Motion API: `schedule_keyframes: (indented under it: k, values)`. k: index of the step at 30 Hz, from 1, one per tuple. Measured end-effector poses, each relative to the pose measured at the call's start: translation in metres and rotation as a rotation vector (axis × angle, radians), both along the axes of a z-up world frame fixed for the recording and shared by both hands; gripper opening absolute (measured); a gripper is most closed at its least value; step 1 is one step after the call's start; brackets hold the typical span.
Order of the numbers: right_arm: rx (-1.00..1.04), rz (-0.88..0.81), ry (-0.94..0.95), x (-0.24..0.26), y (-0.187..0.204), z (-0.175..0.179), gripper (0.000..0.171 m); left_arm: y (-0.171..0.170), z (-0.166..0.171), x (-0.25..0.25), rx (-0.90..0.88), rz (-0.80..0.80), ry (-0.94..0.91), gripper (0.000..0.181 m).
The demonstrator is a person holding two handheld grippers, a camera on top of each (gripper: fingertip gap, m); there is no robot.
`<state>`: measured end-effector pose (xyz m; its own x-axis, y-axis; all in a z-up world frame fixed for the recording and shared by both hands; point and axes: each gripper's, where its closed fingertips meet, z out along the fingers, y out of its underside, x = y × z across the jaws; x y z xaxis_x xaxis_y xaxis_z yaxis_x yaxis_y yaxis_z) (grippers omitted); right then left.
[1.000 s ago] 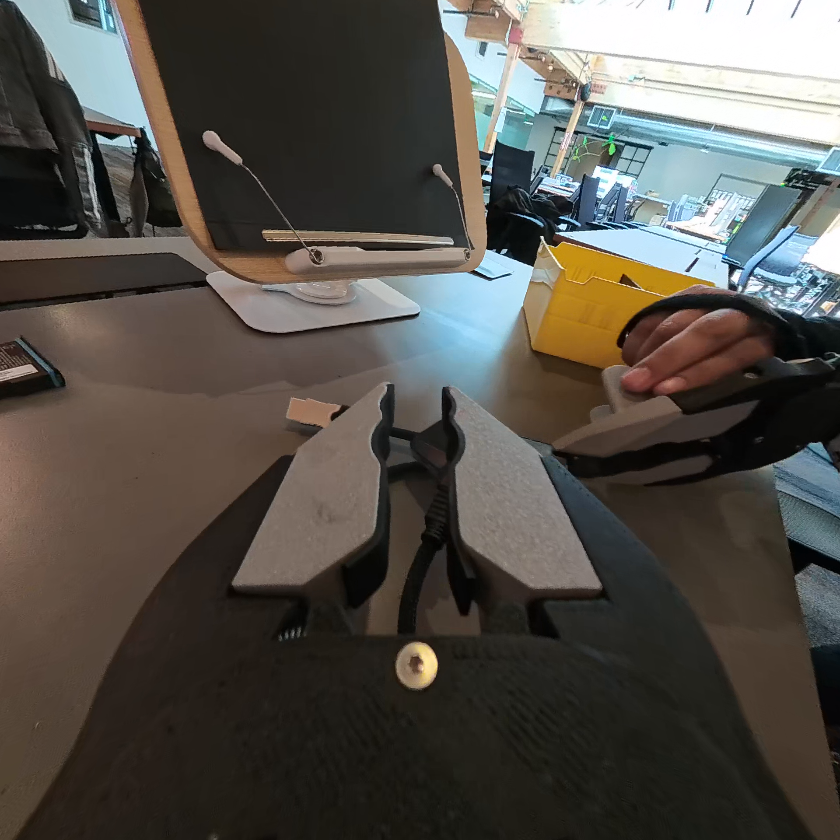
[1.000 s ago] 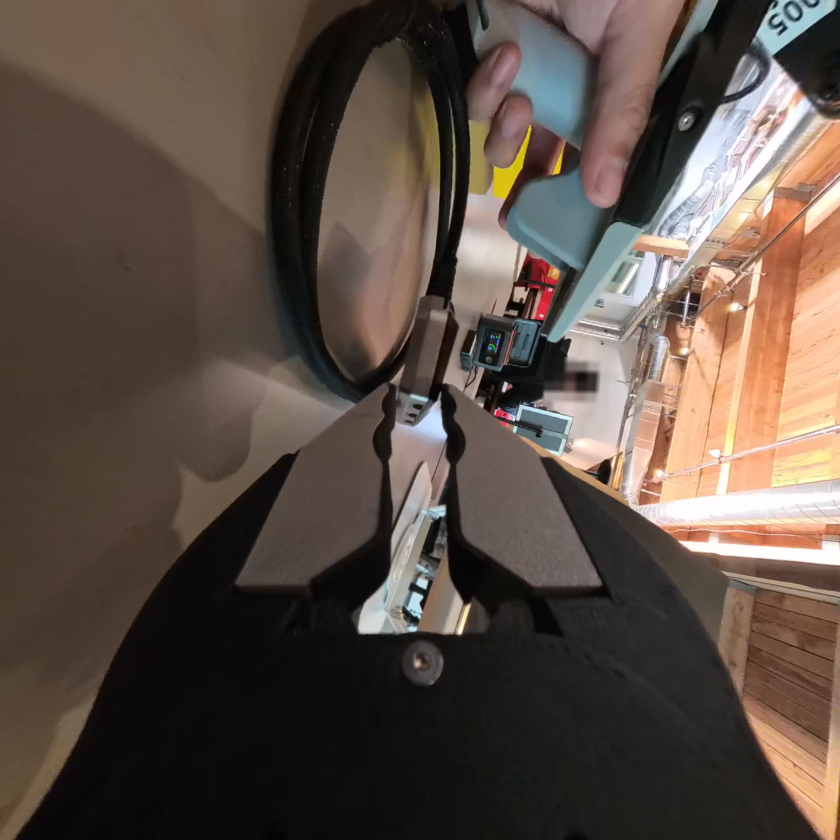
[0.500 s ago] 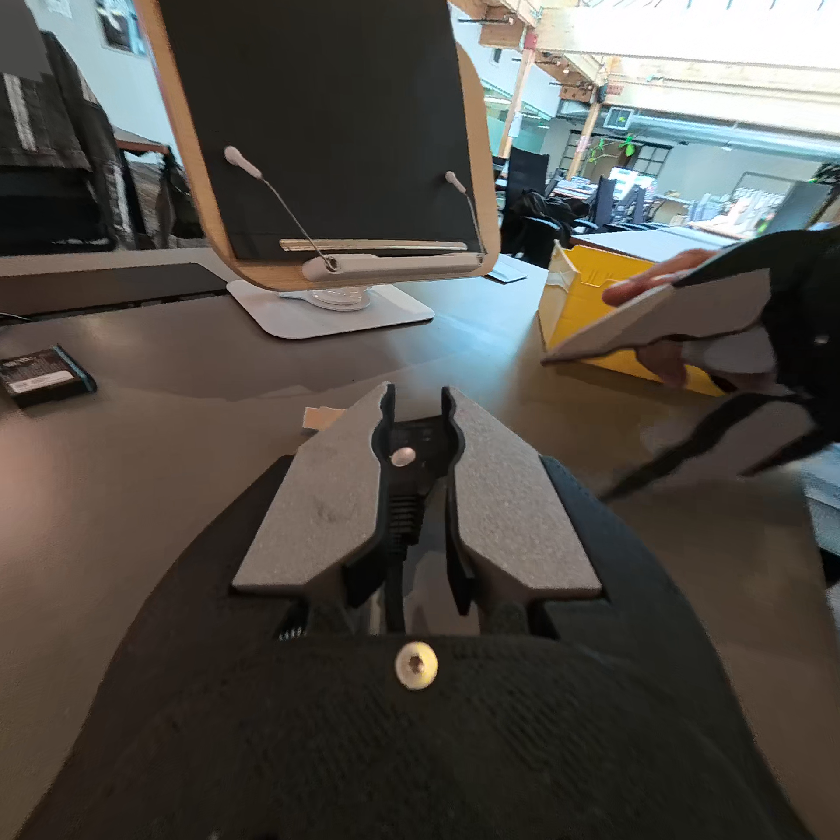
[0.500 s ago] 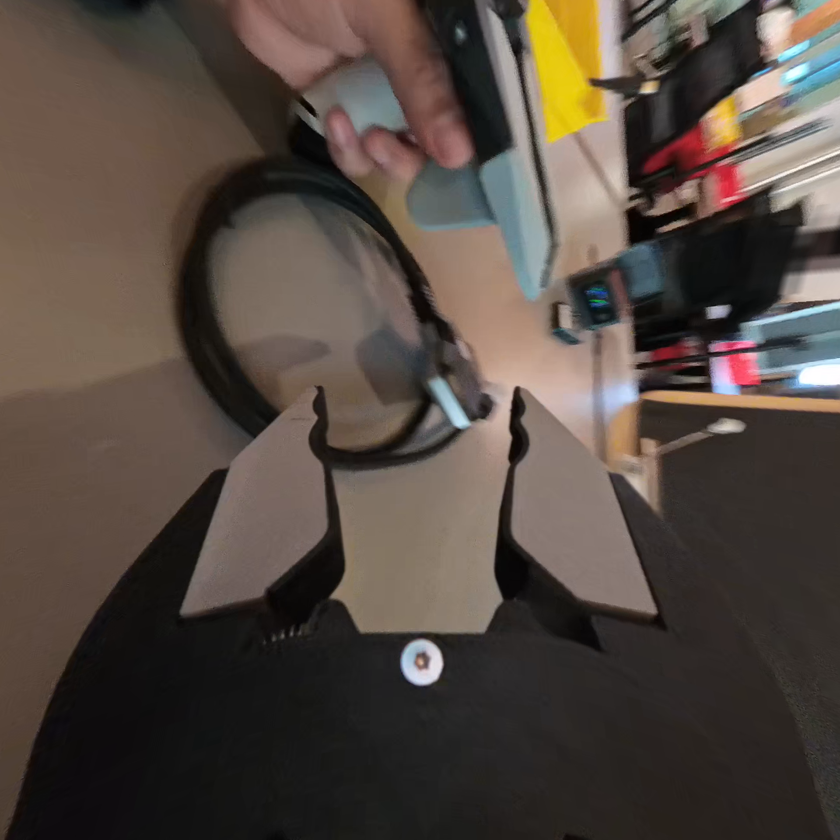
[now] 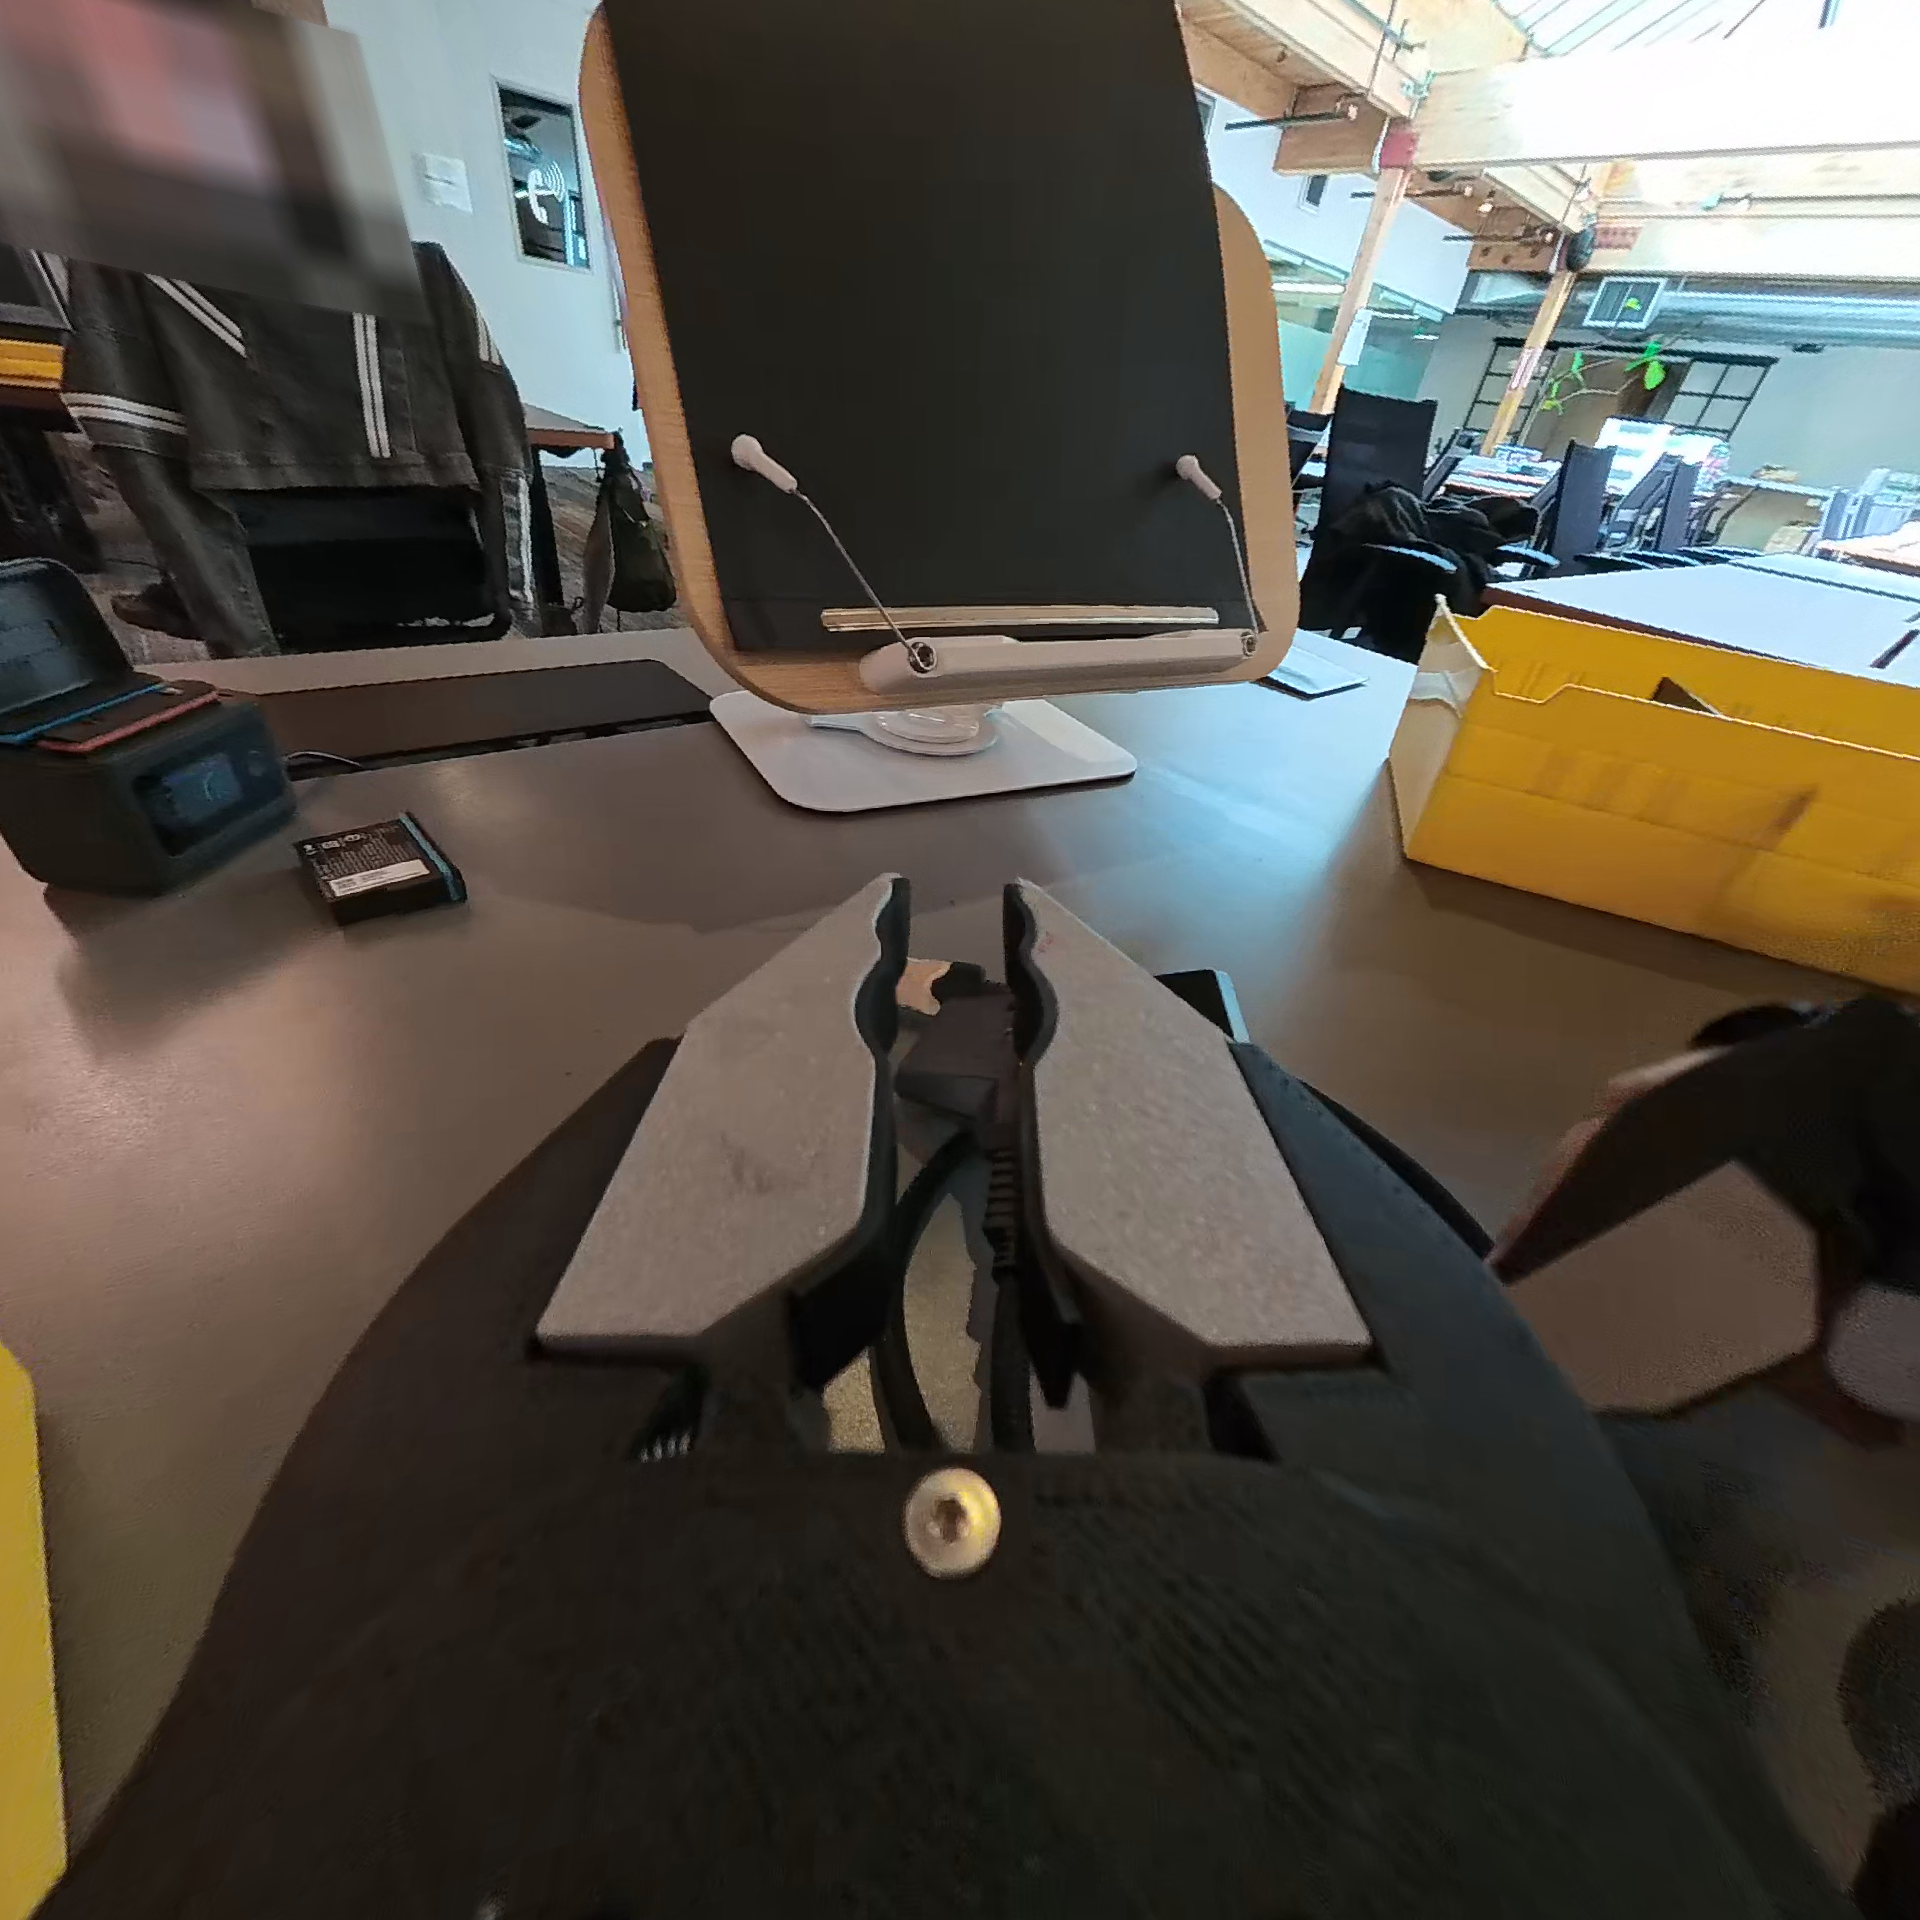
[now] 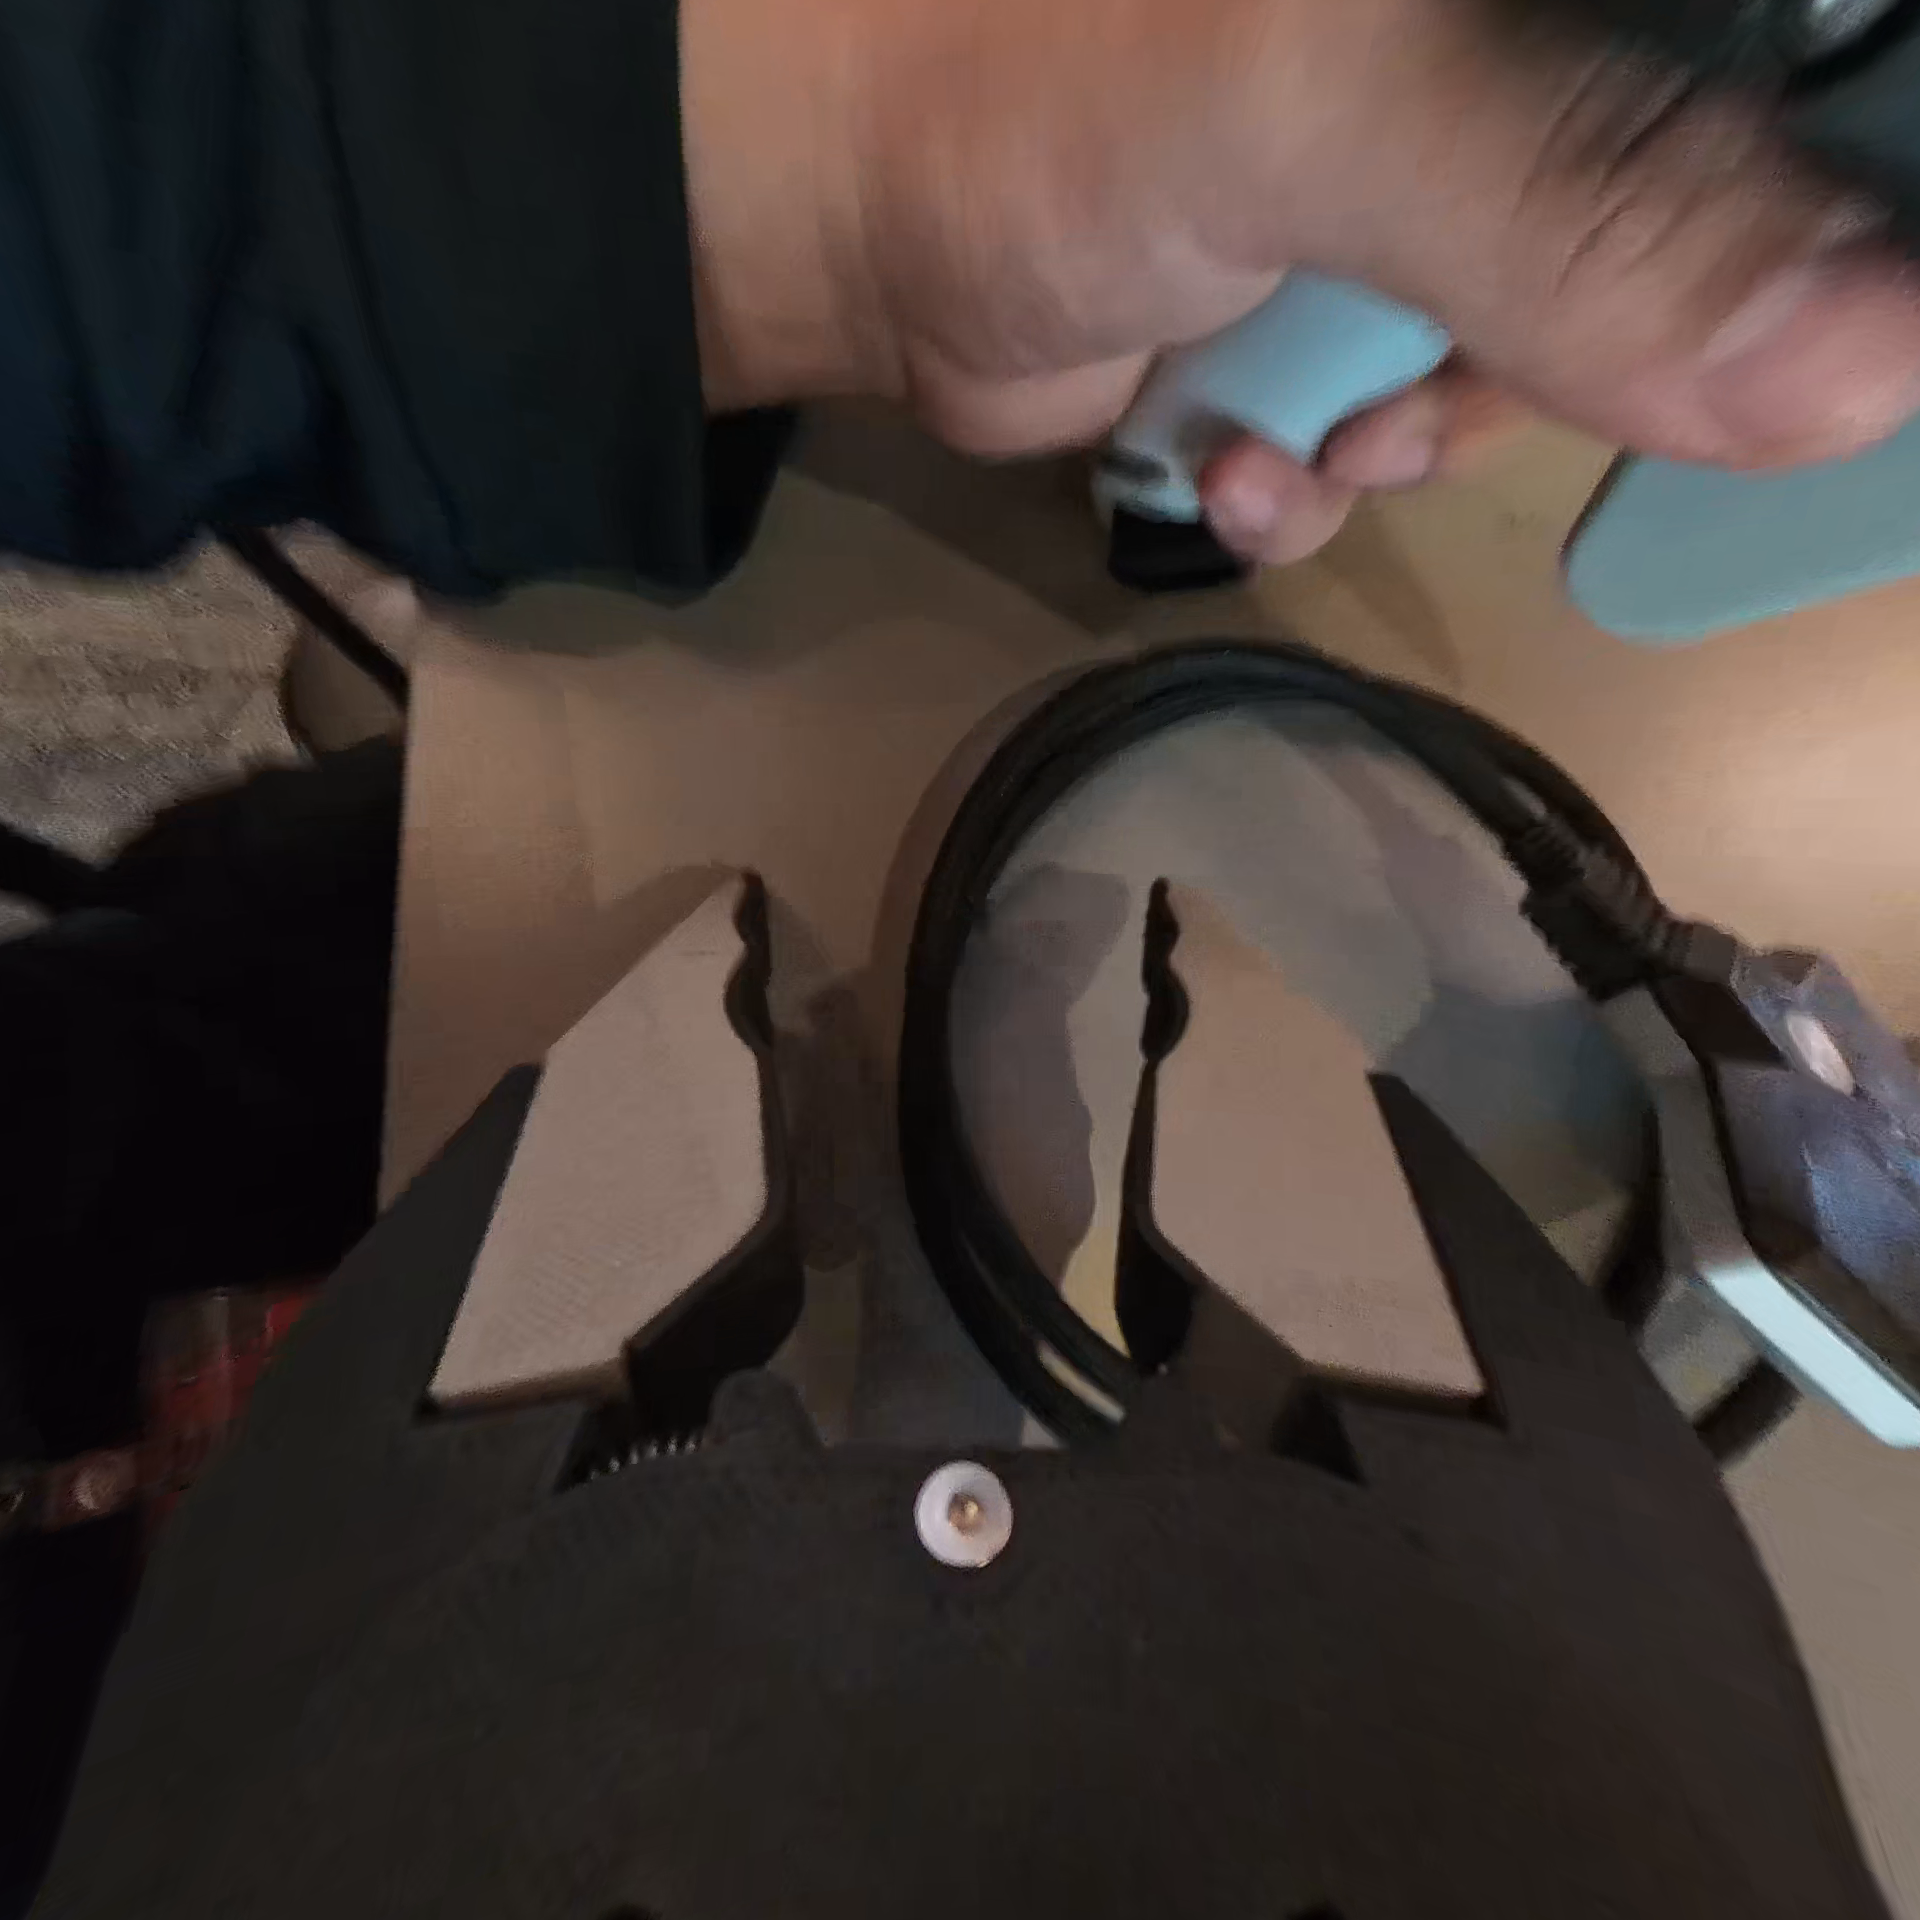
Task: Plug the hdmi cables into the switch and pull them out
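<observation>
The left gripper [image 5: 954, 935] is squeezed shut on the black plug [image 5: 961, 1049] of an hdmi cable [image 6: 940, 1049], with the plug pointing far, away from the hand. The right gripper [image 6: 954, 914] is wide open and holds nothing, just above the cable's round coil on the surface [image 5: 312, 1039]. The picture is blurry, but the switch [image 5: 1205, 995] seems to peek out just right of the left gripper, so that gripper is nearer.

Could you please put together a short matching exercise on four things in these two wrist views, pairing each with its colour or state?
1. left gripper
2. right gripper
3. cardboard box
4. cable coil

a. yellow
b. open, holding nothing
c. black, lying on the table
d. shut on the HDMI plug

Pairs: 1-d, 2-b, 3-a, 4-c
</observation>
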<state>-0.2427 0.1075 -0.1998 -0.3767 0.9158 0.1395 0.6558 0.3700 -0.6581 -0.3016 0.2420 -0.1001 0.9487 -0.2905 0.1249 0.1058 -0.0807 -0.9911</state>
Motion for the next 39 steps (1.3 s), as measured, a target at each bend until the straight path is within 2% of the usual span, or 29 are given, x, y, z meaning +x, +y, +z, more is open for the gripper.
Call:
schedule_keyframes:
  k: [1, 2, 3, 7, 9, 18, 23, 30, 33, 36, 39]
  values:
    - [-0.018, -0.012, -0.003, -0.003, -0.001, -0.003, 0.051, 0.000, 0.000, -0.001, -0.001, 0.003, 0.001, 0.016]
    - [-0.042, -0.019, -0.006, -0.005, -0.002, -0.003, 0.021, 0.000, 0.000, -0.001, 0.000, 0.006, 0.003, 0.015]
    - [-0.058, -0.019, -0.014, -0.005, -0.002, -0.004, 0.014, 0.000, 0.001, -0.003, 0.003, 0.013, 0.004, 0.015]
    - [-0.071, -0.009, -0.084, 0.006, 0.007, 0.000, 0.007, -0.001, 0.005, -0.017, 0.025, 0.088, 0.007, 0.011]
    - [-0.129, -0.016, -0.065, 0.015, 0.013, 0.020, 0.007, -0.002, 0.008, -0.022, 0.039, 0.107, -0.014, 0.011]
    - [-0.388, -0.127, 0.188, 0.092, 0.078, 0.190, 0.006, -0.003, 0.007, -0.025, 0.028, 0.121, -0.007, 0.011]
    - [-0.537, -0.189, 0.341, 0.138, 0.105, 0.263, 0.006, -0.001, 0.003, -0.023, 0.014, 0.121, 0.023, 0.011]
    - [-0.454, -0.348, 0.523, 0.208, 0.158, 0.353, 0.006, 0.000, -0.002, -0.022, -0.001, 0.121, 0.035, 0.011]
    - [-0.356, -0.417, 0.593, 0.230, 0.183, 0.390, 0.006, 0.001, -0.003, -0.022, -0.008, 0.122, 0.043, 0.011]
    - [-0.238, -0.501, 0.617, 0.242, 0.214, 0.413, 0.006, 0.001, -0.004, -0.022, -0.010, 0.124, 0.046, 0.010]
    - [-0.169, -0.569, 0.607, 0.254, 0.243, 0.420, 0.007, 0.000, -0.003, -0.026, -0.008, 0.134, 0.035, 0.010]
